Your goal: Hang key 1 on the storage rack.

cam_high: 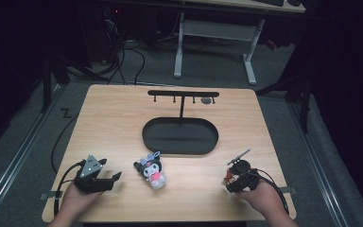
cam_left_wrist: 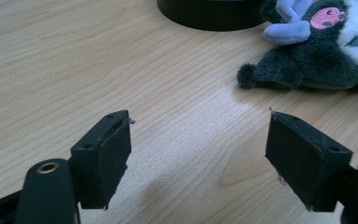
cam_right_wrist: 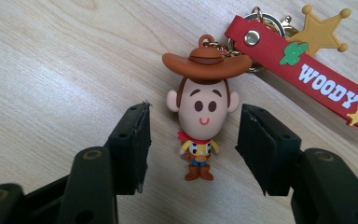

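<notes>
Where fingers (cam_right_wrist: 261, 149) gape, Woody keychain (cam_right_wrist: 203, 116) between.

A black metal hanger stand (cam_high: 182, 97) with an oval base is sitting mid-table; beyond it, white desk legs (cam_high: 250, 61) are standing.

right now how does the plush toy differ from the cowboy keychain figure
The plush toy is soft and fuzzy, in dark grey, white and pink; the cowboy keychain figure is smooth and moulded, with a brown hat and a red strap. The plush toy lies clear of the left hand-held gripper; the cowboy keychain figure lies between the open jaws of the right hand-held gripper. Both rest on the table.
</notes>
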A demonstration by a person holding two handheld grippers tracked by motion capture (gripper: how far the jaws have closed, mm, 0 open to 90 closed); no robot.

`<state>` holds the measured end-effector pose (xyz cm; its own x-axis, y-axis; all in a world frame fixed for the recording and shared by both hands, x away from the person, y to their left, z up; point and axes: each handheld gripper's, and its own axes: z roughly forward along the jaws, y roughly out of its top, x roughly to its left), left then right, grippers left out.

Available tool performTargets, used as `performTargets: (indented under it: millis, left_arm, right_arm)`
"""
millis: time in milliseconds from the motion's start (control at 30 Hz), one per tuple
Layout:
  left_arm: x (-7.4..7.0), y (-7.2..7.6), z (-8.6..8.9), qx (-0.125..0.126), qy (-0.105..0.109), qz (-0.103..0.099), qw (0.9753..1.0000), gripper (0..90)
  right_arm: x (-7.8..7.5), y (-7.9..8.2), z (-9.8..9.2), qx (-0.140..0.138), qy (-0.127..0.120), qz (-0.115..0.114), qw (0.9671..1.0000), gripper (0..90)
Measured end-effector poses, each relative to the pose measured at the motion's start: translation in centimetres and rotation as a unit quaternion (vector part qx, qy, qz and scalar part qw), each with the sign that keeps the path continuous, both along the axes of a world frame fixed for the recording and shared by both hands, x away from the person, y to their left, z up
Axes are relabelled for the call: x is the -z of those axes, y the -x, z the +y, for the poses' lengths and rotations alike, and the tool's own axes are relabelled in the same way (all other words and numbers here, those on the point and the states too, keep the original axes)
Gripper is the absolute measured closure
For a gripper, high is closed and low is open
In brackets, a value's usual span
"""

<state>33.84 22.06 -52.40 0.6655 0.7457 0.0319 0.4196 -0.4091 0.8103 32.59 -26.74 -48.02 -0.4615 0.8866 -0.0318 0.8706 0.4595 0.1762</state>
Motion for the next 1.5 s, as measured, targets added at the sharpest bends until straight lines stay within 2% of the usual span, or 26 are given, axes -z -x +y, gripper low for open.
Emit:
performTargets:
  millis: [133, 167, 200, 400, 700, 900, 1200, 1367, 1400, 1433, 1500]
  left_arm:
    - [0.0, 0.0, 0.0, 0.002, 0.000, 0.000, 1.0000, 22.8]
    - [0.0, 0.0, -0.1, 0.002, 0.000, 0.000, 1.0000, 22.9]
    - [0.0, 0.0, -0.1, 0.002, 0.000, 0.000, 1.0000, 22.9]
    - [0.0, 0.0, -0.1, 0.003, -0.003, 0.001, 1.0000, 22.8]
    - [0.1, 0.0, -0.1, 0.005, -0.005, 0.001, 1.0000, 22.8]
    - [0.1, 0.0, -0.2, 0.005, -0.005, 0.002, 1.0000, 22.8]
    - [0.1, 0.0, -0.2, 0.006, -0.006, 0.002, 1.0000, 22.8]
    - [0.1, 0.0, -0.2, 0.007, -0.006, 0.006, 0.9999, 22.8]
    - [0.1, 0.0, -0.2, 0.007, -0.008, 0.005, 0.9999, 22.8]
    - [0.1, 0.0, -0.2, 0.008, -0.008, 0.005, 0.9999, 22.8]
    - [0.1, 0.0, -0.2, 0.009, -0.007, 0.005, 0.9999, 22.9]
  right_arm:
    - [0.4, -0.3, 0.1, -0.004, 0.007, 0.005, 1.0000, 49.0]
    - [0.4, -0.3, 0.2, 0.007, 0.006, 0.010, 0.9999, 49.6]
    - [0.5, -0.4, 0.1, -0.002, 0.006, 0.007, 1.0000, 50.4]
    - [0.7, -0.6, 0.1, 0.000, 0.011, 0.011, 0.9999, 54.9]
    - [0.8, -0.4, 0.3, -0.001, 0.018, 0.007, 0.9998, 55.6]
    - [0.9, -0.6, 0.2, 0.003, 0.013, 0.012, 0.9998, 54.0]
    - [0.8, -0.5, 0.5, -0.006, 0.017, 0.011, 0.9998, 56.7]
    - [-0.4, -0.5, 0.5, -0.003, 0.013, 0.005, 0.9999, 57.4]
    - [-0.8, -0.5, 0.4, -0.001, 0.009, 0.002, 1.0000, 67.5]
    - [-1.3, -0.4, 0.3, 0.001, 0.006, -0.007, 1.0000, 67.9]
    - [-1.9, -0.5, 0.1, 0.006, 0.003, -0.010, 0.9999, 68.0]
